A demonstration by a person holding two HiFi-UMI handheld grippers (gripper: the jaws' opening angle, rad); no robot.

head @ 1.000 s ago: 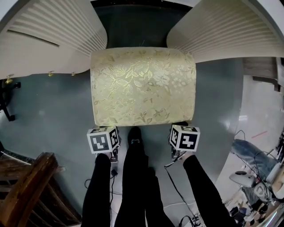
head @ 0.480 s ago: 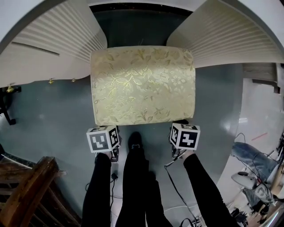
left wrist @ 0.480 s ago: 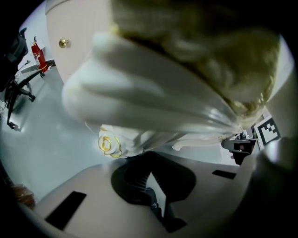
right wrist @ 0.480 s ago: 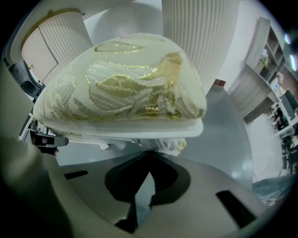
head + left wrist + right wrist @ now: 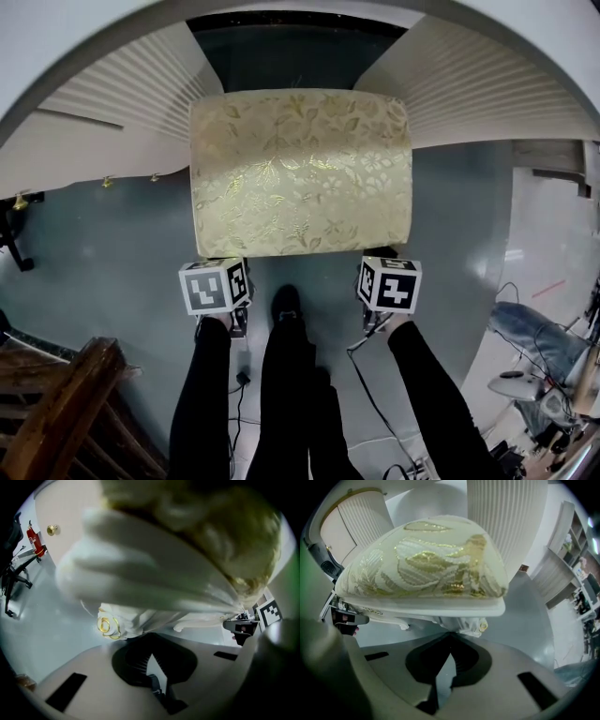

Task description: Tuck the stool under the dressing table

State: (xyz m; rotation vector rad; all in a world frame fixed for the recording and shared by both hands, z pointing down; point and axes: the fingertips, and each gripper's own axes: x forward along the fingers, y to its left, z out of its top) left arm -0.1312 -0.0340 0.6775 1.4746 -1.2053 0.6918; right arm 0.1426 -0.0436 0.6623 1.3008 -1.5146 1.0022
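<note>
— Where's the stool?

— The cream stool with the gold floral brocade seat (image 5: 300, 173) stands on the glossy grey floor (image 5: 112, 234). Its far edge is at the mouth of the gap between the two fluted pedestals of the white desk (image 5: 141, 94). Most of the seat is still out in front of that gap, on the person's side.

— And the grippers?

— The left gripper (image 5: 217, 281) is at the near left corner of the seat and the right gripper (image 5: 387, 281) at the near right corner. Both are just under the seat's near edge.

— What are the left fingers (image 5: 133, 660) doing?

— They are closed. The tips meet right up against the stool's white frame, beside a carved, gold-trimmed scroll (image 5: 108, 625), and I see nothing between them.

— The right fingers (image 5: 429, 663)?

— Closed too. Their tips come together at the foot of the carved corner (image 5: 476, 624), under the cushion.

— Anything else nearby?

— The person's black-clad legs and a dark shoe (image 5: 286, 305) are between the two grippers. A brown wooden chair (image 5: 56, 412) stands at the lower left.
</note>
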